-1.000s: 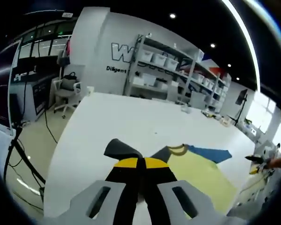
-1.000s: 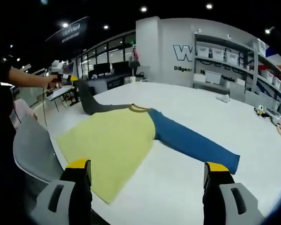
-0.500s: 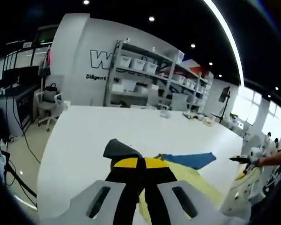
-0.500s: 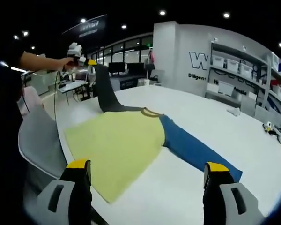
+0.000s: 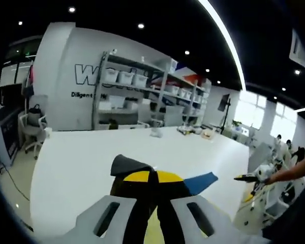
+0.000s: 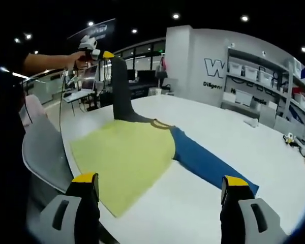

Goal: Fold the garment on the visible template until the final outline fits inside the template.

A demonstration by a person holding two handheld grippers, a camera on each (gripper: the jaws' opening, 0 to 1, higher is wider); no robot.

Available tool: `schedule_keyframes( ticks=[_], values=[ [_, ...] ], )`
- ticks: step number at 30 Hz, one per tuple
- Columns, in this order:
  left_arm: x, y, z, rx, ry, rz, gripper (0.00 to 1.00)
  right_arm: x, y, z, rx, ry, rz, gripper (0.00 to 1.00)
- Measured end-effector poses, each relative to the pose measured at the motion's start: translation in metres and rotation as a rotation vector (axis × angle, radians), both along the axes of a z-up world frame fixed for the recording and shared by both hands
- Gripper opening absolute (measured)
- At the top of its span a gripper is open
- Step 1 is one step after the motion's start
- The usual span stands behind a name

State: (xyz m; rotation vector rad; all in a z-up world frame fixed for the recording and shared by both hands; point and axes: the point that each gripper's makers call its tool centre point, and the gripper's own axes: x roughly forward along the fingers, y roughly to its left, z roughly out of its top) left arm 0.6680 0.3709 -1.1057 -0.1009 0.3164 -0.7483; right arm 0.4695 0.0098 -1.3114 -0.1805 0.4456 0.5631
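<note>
— Where is the garment?

— In the right gripper view the garment (image 6: 127,162) lies on the white bench (image 6: 213,137), its yellow body across the lower left of the frame, with a blue sleeve (image 6: 208,165) running flat toward the lower right. The dark grey sleeve (image 6: 119,91) is lifted off the bench at upper left, hanging up to my left claw (image 6: 105,54).

— So the left claw has it?

— Yes, my left claw is clamped on the dark grey sleeve. In the left gripper view the jaws are together at the bottom centre, with grey cloth (image 5: 129,165) bunched just above the yellow tips and the blue sleeve end (image 5: 201,180) to their right.

— And the other?

— My right claw (image 6: 160,190) stands wide, its jaws far apart at the bottom of its view, gripping nothing, above the garment's near edge.
</note>
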Motion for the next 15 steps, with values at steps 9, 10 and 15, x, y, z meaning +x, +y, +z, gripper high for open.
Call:
schedule_keyframes(
  ticks=[9, 10, 15],
  values=[
    [-0.015, -0.041, -0.034, 0.083, 0.055, -0.138, 0.0, -0.008, -0.007, 0.0, 0.028, -0.002, -0.038, 0.99],
    [-0.015, -0.045, -0.039, 0.092, 0.055, -0.14, 0.0, -0.009, -0.009, -0.001, 0.03, -0.002, -0.045, 0.99],
    [-0.008, -0.057, -0.055, 0.099, 0.094, -0.136, 0.0, -0.014, -0.013, -0.001, 0.042, 0.0, -0.063, 0.99]
  ],
)
